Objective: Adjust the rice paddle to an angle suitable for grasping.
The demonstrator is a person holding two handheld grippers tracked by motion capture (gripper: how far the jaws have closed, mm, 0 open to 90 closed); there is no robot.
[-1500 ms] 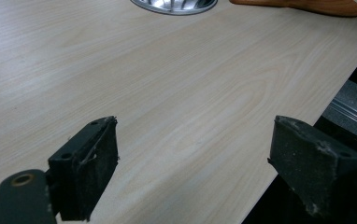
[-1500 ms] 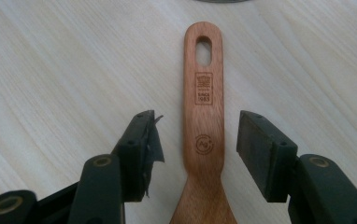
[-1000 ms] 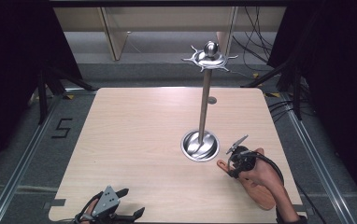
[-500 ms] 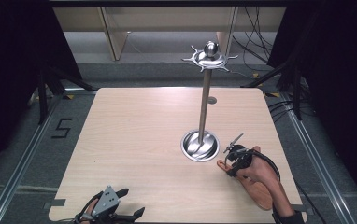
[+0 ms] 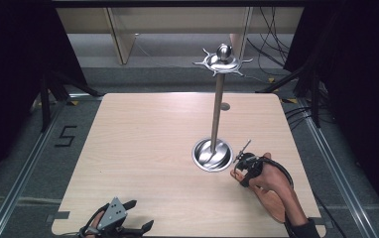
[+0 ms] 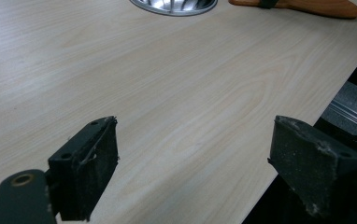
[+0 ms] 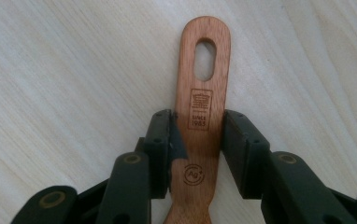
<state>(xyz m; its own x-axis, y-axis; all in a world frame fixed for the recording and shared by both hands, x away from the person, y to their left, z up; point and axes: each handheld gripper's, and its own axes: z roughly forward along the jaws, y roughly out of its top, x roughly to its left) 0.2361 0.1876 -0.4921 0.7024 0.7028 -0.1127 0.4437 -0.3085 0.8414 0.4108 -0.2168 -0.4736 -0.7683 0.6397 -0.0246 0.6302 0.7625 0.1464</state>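
The table (image 5: pixel 143 148) is made of pale wood with long soft lines in it. It stands on a grey floor (image 5: pixel 24 168). Dark curtains (image 5: pixel 14 54) hang at the left and right sides of the room. Past the far edge there is a light wooden shelf (image 5: pixel 177 25), and black cables (image 5: pixel 272 39) lie on the floor at the far right. A black number 5 (image 5: pixel 64 136) is marked on the floor left of the table.

A tall shiny metal stand (image 5: pixel 216 111) rises from a round silver base (image 5: pixel 212 154) right of the middle of the table. It has a ball and small hooks at its top.

The wooden spoon (image 7: pixel 201 121) lies flat on the table near the right edge, just right of the round base. In the high view the hand hides most of it. In the right gripper view its lower end is cut off by the picture edge. The handle has a long hole near its tip.

The right gripper (image 7: pixel 200 140) has been closing its jaws, and now they squeeze the spoon handle from both sides.

The left gripper (image 6: pixel 193 172) sits at the near left edge of the table. Its jaws stand wide apart with nothing between them.

The handle has a small square stamp that reads "SINCE 1985". Below it is a round mark with "Ag+". The tiny words at the top of the stamp are too small to read.
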